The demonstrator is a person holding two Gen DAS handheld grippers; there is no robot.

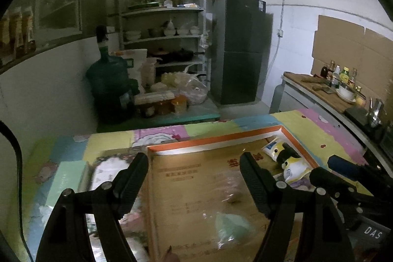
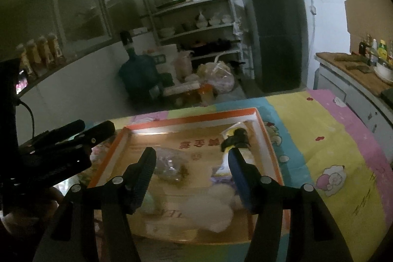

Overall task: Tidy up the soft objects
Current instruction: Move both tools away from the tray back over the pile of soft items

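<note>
A shallow cardboard box with an orange rim (image 1: 213, 139) (image 2: 191, 114) lies on a table covered by a pastel cartoon sheet (image 2: 319, 139). In its far right corner lies a yellow, white and black plush toy (image 1: 289, 158) (image 2: 237, 136). A clear plastic bag (image 2: 172, 166), a white fluffy thing (image 2: 208, 210) and a pale green soft item (image 1: 233, 225) lie on the box floor. My left gripper (image 1: 194, 158) hangs open over the box's left side, holding nothing. My right gripper (image 2: 192, 152) stands open above the white fluffy thing, apart from it.
Beyond the table stand a white shelf rack with dishes (image 1: 164, 23), a dark fridge (image 1: 240, 50), a green water jug (image 1: 108, 75) and bags on the floor. A counter with bottles and a bowl (image 1: 343, 90) runs along the right. A blurred flowery package (image 1: 105, 171) lies left of the box.
</note>
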